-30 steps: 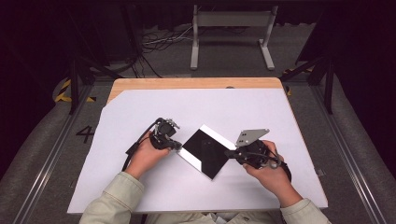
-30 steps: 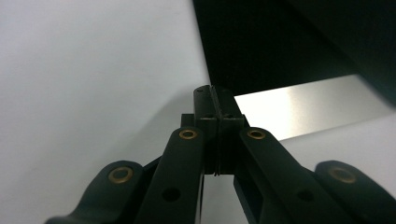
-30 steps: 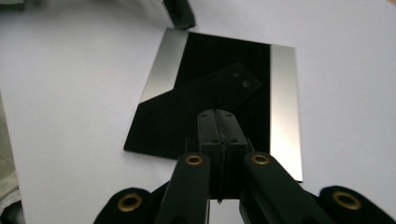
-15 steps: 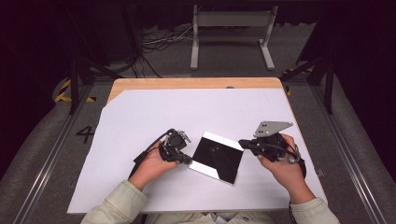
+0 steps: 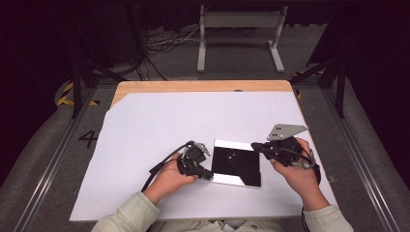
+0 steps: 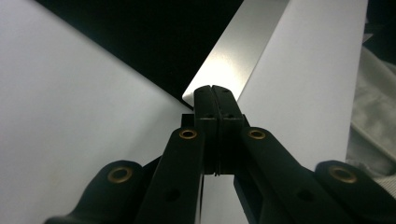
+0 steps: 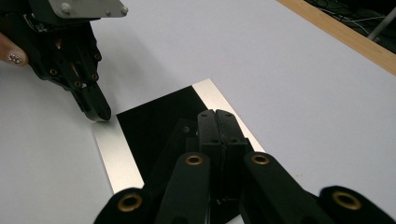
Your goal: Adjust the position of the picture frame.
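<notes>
A dark room with a grey floor surrounds a wooden-edged desk [image 5: 203, 86] covered by a large white sheet [image 5: 159, 125]. Nearest the camera in the high view, two pale-sleeved forearms enter over the desk's near edge, each hand holding a black two-jaw gripper.

The task's thing, a flat square panel with a glossy black face and silvery metal edge strips [image 5: 235, 164], lies on the white sheet close to the desk's near edge, right of its centre, between the two grippers. The left gripper [image 5: 209, 176] has its jaws clenched together, with nothing between them, and its tip rests at the panel's near left corner. The right gripper [image 5: 255, 145], topped by a grey three-cornered plate, also has its jaws pressed together and empty; its tip is at the panel's far right corner.

The left gripper view adds what the high view cannot resolve: the closed tip [image 6: 215, 91] sits at the rounded corner of the silvery strip [image 6: 233, 51], which appears slightly raised from the sheet, its black face reflecting darkness.

The right gripper view shows its own closed tip [image 7: 216, 115] over the black face, and farther off the left gripper [image 7: 100, 112] touching the strip's opposite corner. Whether the right tip touches the panel cannot be told.

Beyond the desk's far edge stand a grey metal frame [image 5: 239, 34] and loose cables [image 5: 164, 46].
</notes>
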Tool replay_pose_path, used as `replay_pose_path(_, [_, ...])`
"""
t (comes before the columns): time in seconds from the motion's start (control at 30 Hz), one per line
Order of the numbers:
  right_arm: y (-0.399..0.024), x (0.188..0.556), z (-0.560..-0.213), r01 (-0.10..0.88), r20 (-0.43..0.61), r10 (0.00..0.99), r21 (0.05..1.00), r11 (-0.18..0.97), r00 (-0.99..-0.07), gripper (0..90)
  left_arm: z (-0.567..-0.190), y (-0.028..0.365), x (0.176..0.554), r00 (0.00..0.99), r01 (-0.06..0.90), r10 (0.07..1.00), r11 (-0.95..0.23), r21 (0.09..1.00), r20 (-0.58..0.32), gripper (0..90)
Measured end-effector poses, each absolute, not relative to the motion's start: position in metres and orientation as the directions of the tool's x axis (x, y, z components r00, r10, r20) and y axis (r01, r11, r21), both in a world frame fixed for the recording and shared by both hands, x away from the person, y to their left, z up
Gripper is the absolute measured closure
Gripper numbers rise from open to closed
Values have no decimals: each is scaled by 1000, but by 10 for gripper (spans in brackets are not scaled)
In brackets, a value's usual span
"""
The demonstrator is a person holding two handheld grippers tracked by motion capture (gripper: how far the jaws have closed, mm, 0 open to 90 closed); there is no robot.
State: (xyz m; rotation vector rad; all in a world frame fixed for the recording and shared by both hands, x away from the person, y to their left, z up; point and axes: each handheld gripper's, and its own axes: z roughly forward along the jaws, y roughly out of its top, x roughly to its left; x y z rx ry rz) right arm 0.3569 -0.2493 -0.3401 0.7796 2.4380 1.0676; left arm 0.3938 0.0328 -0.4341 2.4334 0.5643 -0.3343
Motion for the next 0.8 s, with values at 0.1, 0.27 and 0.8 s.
replay_pose_path(0.1, [-250, 357, -340, 338, -109, 617, 756, 561, -780, 900, -437, 28, 392, 878, 469, 304, -706, 530, -371, 900])
replay_pose_path(0.27, [-252, 355, -339, 339, -112, 623, 758, 558, -775, 900, -437, 18, 388, 893, 444, 297, -707, 550, -338, 900])
replay_pose_path(0.8, [-259, 355, -340, 355, -107, 637, 754, 553, -763, 900, -438, 14, 387, 895, 443, 308, -690, 572, -322, 900])
